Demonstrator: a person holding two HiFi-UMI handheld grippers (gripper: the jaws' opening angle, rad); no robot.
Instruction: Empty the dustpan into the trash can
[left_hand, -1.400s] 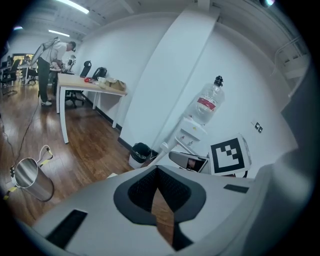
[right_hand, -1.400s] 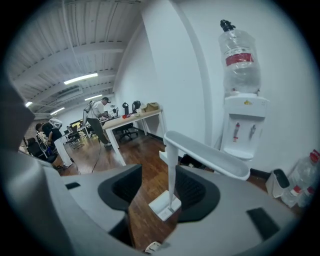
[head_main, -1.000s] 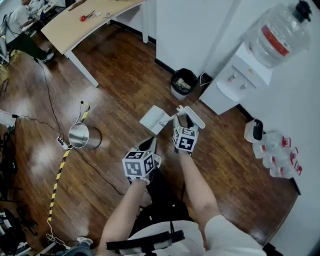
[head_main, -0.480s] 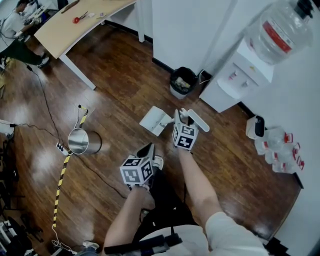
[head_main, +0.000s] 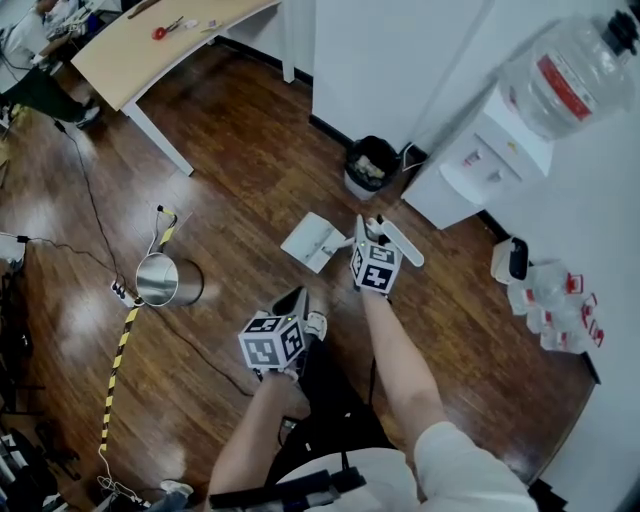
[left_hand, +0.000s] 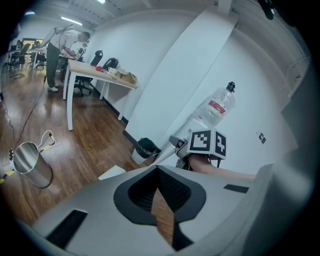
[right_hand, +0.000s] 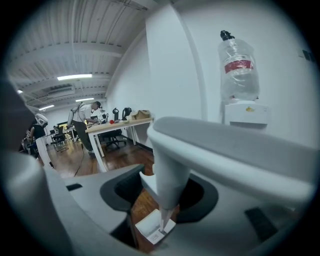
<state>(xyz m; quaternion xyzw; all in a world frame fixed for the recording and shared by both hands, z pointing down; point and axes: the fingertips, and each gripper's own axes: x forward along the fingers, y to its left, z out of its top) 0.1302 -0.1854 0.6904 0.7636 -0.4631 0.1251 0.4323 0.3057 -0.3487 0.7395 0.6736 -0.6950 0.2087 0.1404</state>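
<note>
The right hand-held gripper (head_main: 366, 232) pinches the dustpan (head_main: 314, 241) by its pale handle (right_hand: 170, 175). Its jaws have just been closing, with that handle between them. In the right gripper view the handle runs down between the dark pads (right_hand: 125, 192) to the white pan, which sits below the jaws. From the head view, the pan lies just ahead and to the left of this hand-held gripper. Whether it touches the floor (head_main: 230, 140) cannot be told.

The trash can (head_main: 370, 165), black and holding some rubbish, stands farther ahead of the right hand-held gripper, apart from the pan, at the foot of the wall (head_main: 390, 60). A water dispenser (head_main: 480, 160) stands to the right of the can.

The left hand-held gripper (head_main: 298, 297) sits behind and to the left of the right one, lower in the head view. Its jaws are pressed together at the tips with nothing between them. A metal bucket (head_main: 165, 278) lies on its side, well apart to its left.
</note>
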